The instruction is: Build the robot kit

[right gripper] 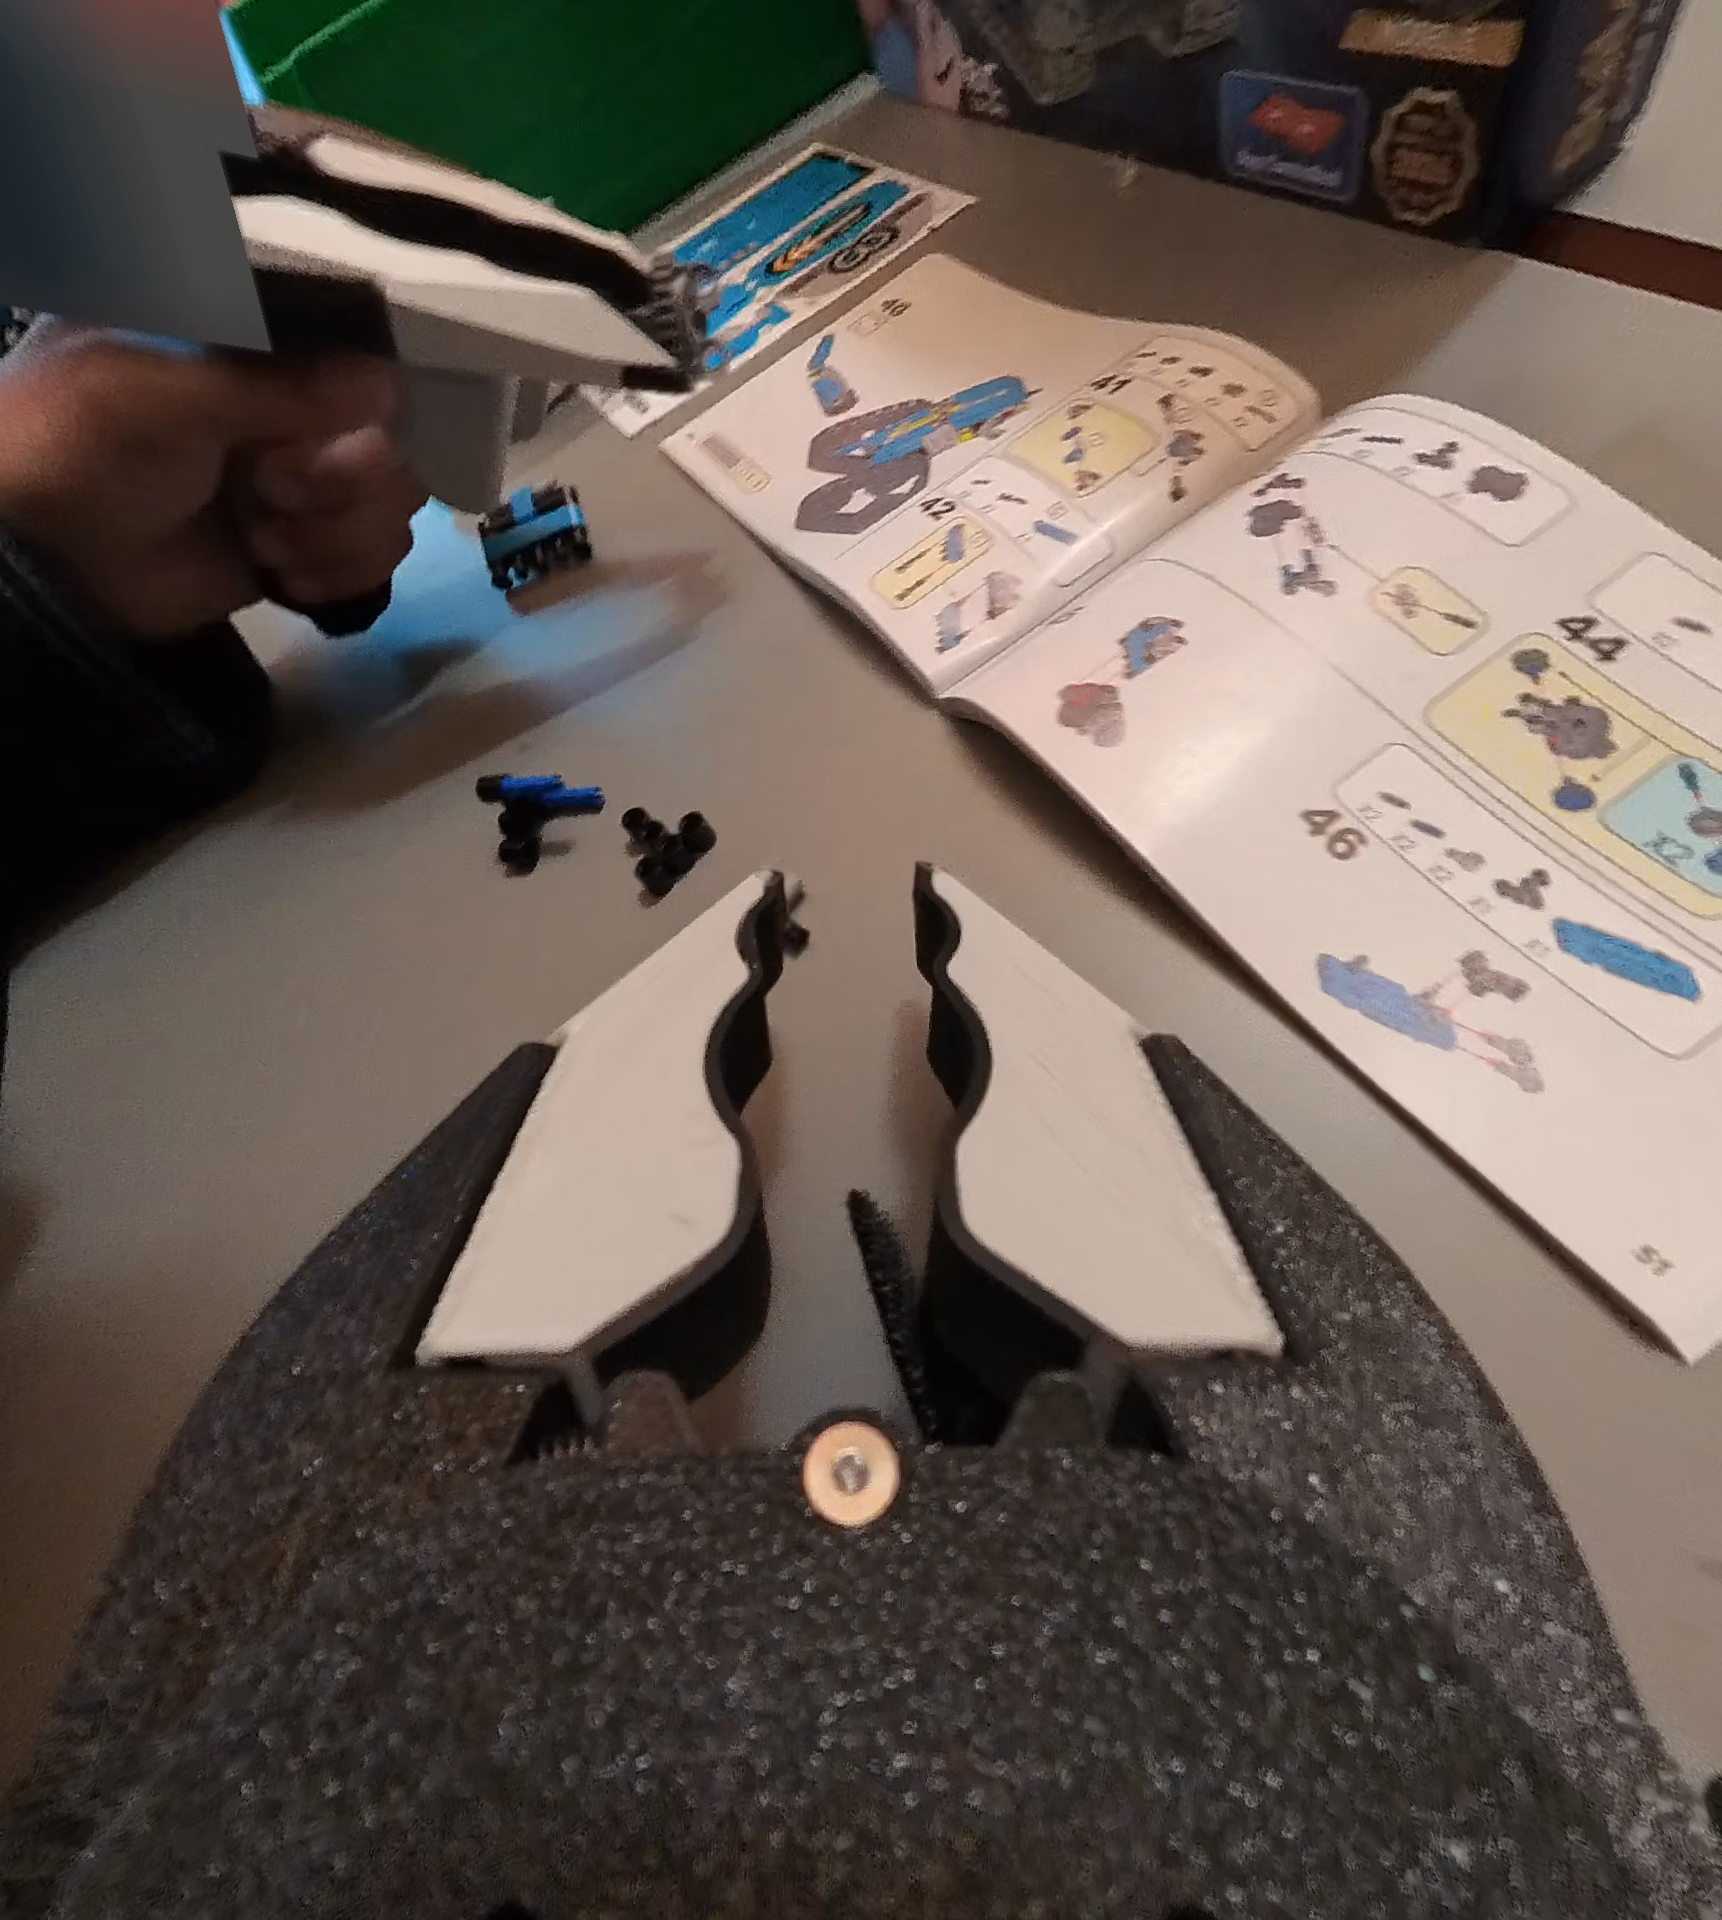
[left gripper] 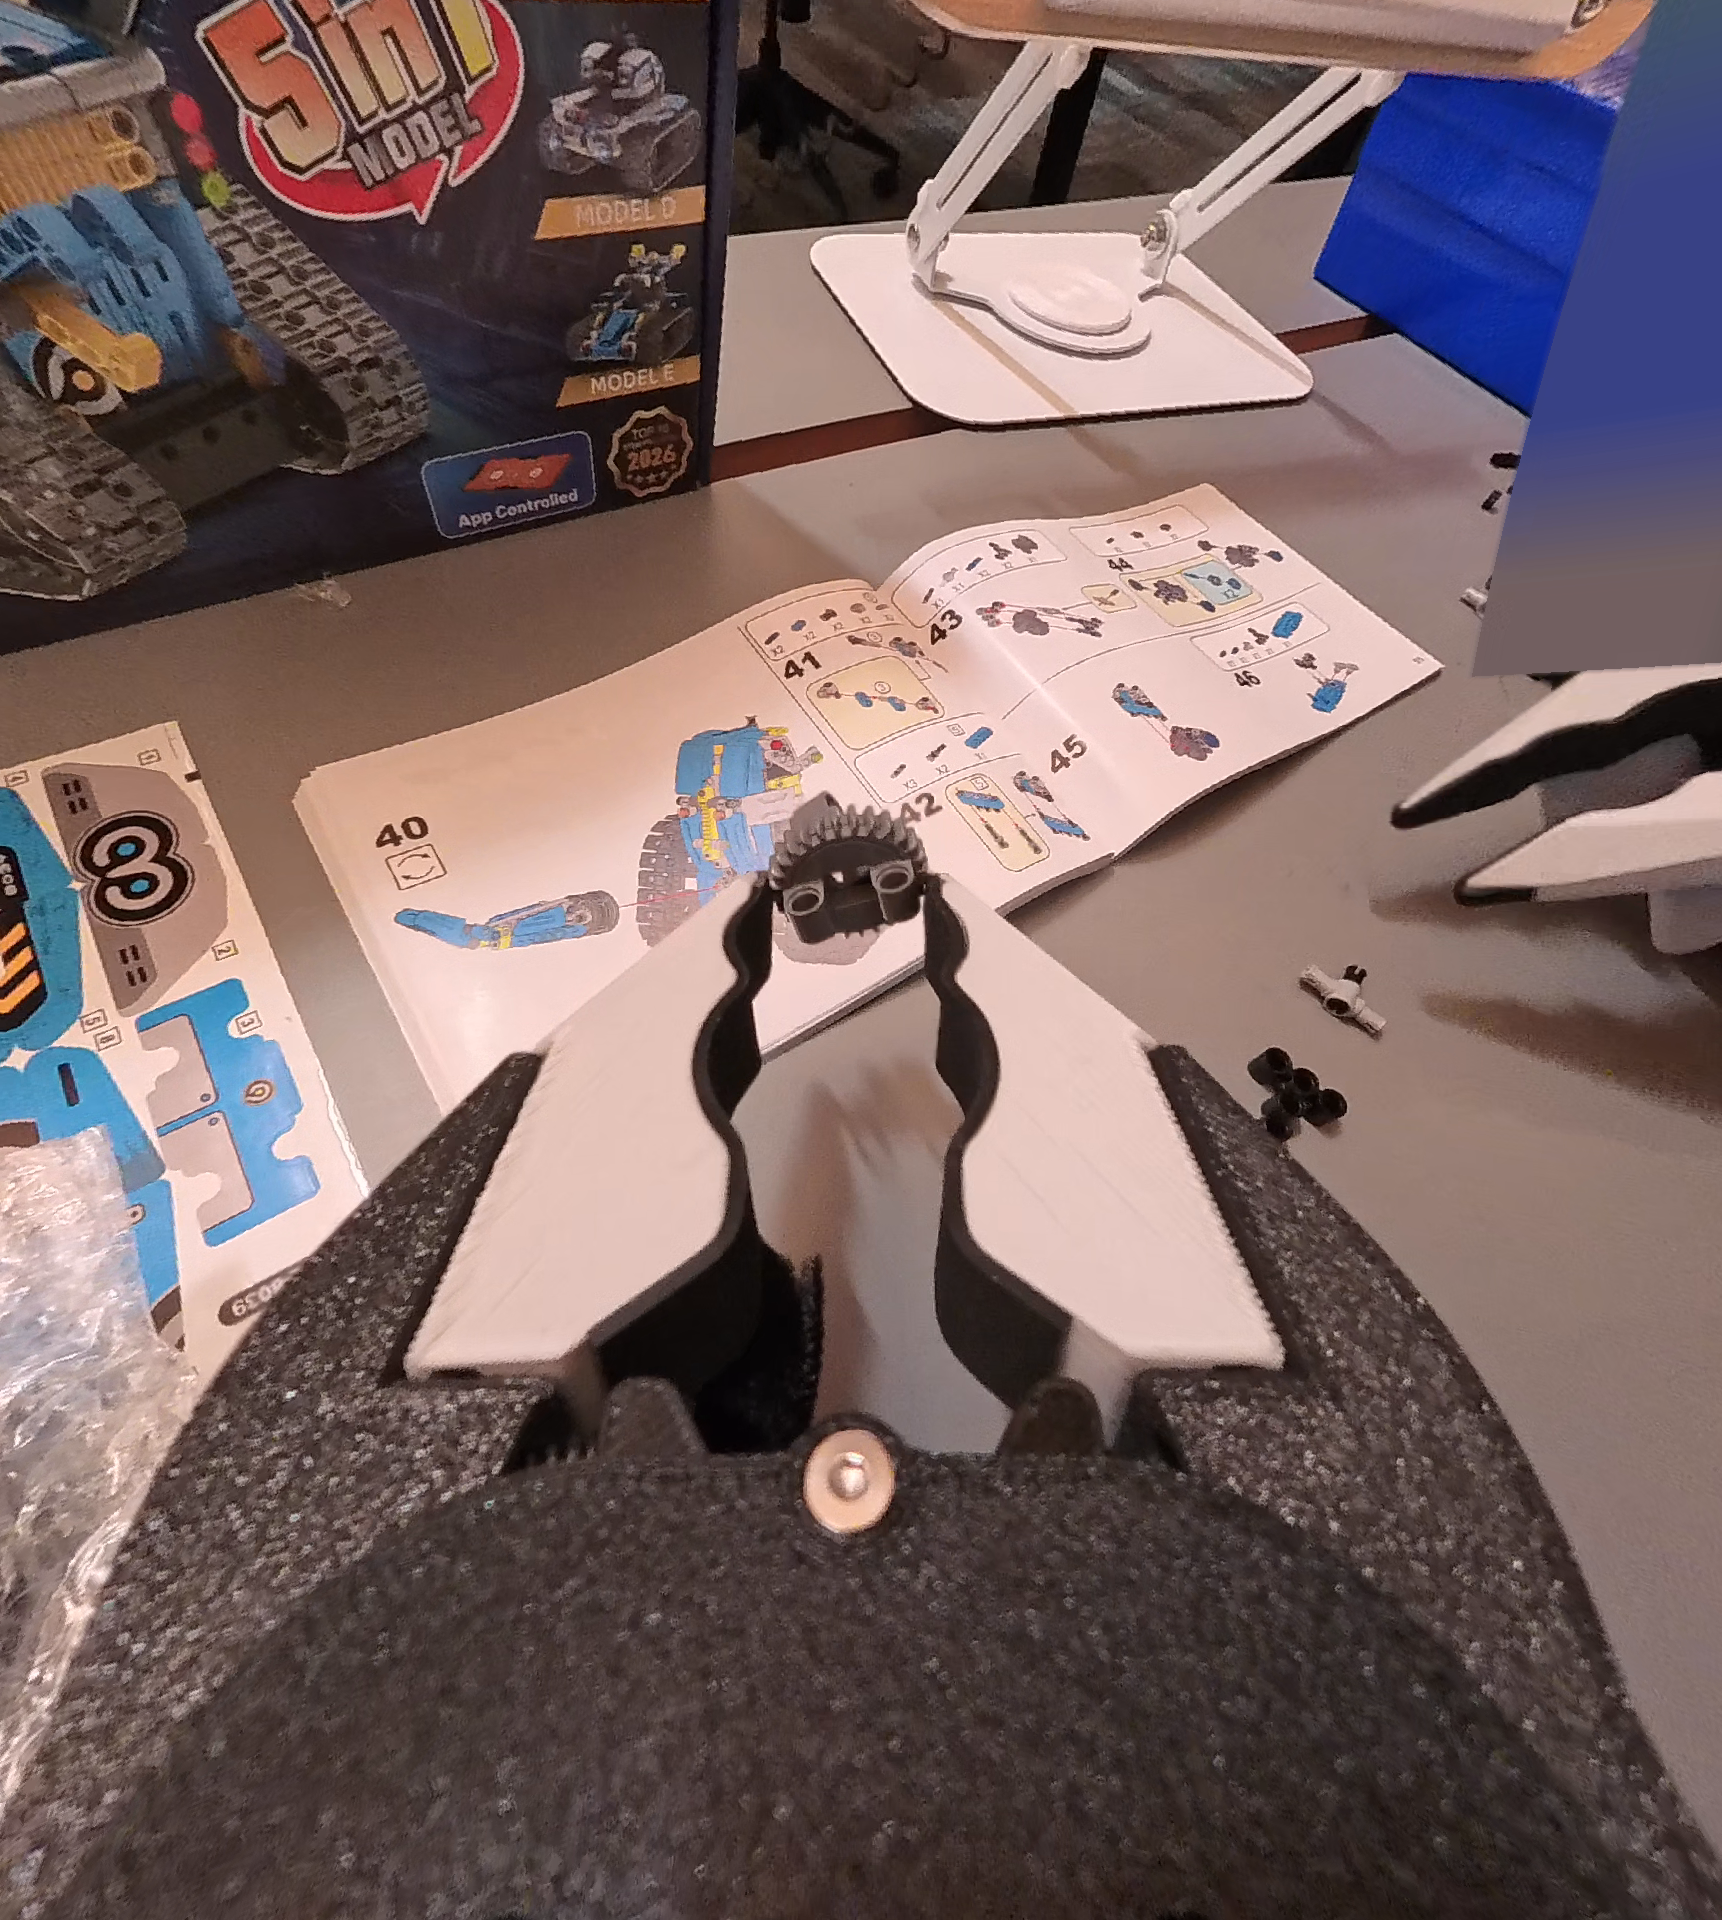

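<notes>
Black gear piece (left gripper: 844,881) pinched in my left gripper (left gripper: 846,899), jaws clamped on it, held above the open booklet (left gripper: 566,831). My right gripper (right gripper: 849,883) hangs over the worktop (right gripper: 317,1039), jaws apart, empty, just beside loose black pins (right gripper: 668,837).

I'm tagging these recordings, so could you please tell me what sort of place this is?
Probably an office or hobby desk set up for toy building: a grey tabletop with an open paper instruction booklet, a dark printed toy box and a white folding laptop stand.
</notes>
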A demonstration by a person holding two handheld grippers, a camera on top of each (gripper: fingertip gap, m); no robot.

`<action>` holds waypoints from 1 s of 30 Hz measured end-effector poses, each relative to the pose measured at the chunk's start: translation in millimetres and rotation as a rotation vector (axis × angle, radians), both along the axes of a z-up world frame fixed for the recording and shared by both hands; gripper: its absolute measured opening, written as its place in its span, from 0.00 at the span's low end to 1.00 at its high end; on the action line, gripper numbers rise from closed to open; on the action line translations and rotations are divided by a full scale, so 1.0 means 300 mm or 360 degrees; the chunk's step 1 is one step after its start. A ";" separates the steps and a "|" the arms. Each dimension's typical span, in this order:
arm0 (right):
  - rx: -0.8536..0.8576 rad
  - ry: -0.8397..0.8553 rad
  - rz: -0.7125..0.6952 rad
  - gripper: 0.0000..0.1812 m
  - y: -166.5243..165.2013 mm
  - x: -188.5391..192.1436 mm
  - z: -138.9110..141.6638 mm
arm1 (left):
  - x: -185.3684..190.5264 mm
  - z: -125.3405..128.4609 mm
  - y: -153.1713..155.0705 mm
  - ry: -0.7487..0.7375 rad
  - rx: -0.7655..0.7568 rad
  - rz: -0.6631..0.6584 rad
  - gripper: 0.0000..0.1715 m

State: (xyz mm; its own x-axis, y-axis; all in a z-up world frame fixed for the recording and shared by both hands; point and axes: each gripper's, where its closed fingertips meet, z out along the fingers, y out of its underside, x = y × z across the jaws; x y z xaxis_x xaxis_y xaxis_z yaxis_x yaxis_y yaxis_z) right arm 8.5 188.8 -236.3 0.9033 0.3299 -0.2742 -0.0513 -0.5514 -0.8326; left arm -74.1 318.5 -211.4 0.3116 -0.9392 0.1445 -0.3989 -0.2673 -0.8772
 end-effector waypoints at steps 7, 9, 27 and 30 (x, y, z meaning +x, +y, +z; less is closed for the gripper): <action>-0.0009 -0.0119 0.0098 0.13 -0.009 -0.037 -0.018 | -0.011 -0.006 0.009 0.0011 0.0006 0.0010 0.17; -0.0012 -0.0085 0.0077 0.13 -0.007 -0.029 -0.015 | -0.013 -0.006 0.009 0.0009 0.0000 0.0010 0.17; -0.0017 0.0004 0.0036 0.13 -0.002 -0.012 -0.007 | -0.004 -0.009 -0.003 -0.0004 -0.0023 -0.0018 0.17; -0.0015 0.0009 0.0032 0.13 -0.002 -0.010 -0.006 | -0.004 -0.004 -0.004 -0.0014 -0.0022 -0.0019 0.17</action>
State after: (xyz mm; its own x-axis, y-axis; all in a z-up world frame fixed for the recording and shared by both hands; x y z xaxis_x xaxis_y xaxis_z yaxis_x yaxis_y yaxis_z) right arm 5.5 188.3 -238.1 0.8949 0.3453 -0.2826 -0.0450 -0.5603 -0.8271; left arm -75.3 317.3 -212.7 0.2991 -0.9407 0.1599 -0.3946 -0.2745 -0.8769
